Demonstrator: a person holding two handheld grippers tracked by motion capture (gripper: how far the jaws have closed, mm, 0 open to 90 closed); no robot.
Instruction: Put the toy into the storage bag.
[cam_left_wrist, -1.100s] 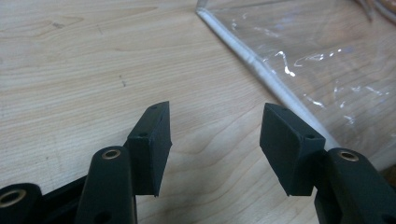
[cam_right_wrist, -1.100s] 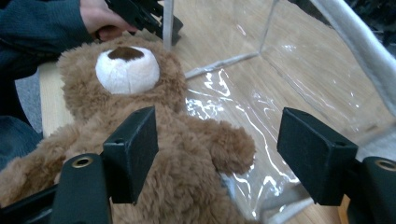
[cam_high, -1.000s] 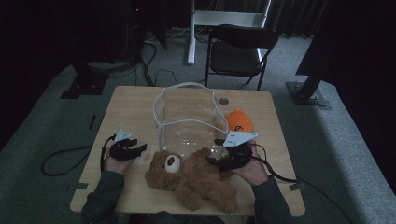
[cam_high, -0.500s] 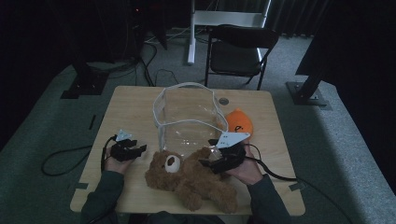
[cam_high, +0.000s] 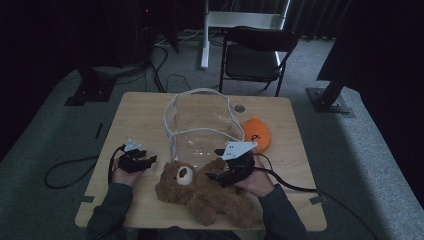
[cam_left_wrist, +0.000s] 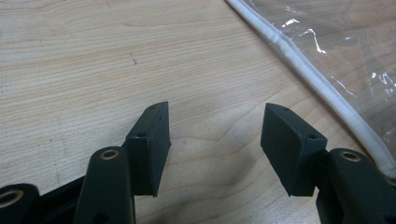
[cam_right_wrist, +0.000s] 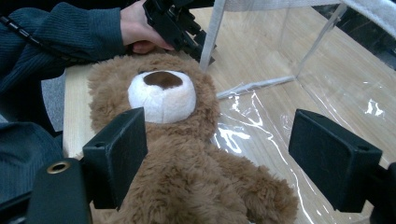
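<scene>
My right gripper (cam_right_wrist: 233, 163) stands wide open over the teddy bear (cam_right_wrist: 173, 154), whose torso lies between its jaws, head beyond. I judge it light, soft and compressible: pinch deep across the torso. My left gripper (cam_left_wrist: 212, 140) is open, empty, beside the clear bag (cam_left_wrist: 336, 60).

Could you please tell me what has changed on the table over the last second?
The right gripper has slid left and down over the teddy bear, open astride its body without gripping. The left gripper, clear bag and orange toy have stayed put.
</scene>
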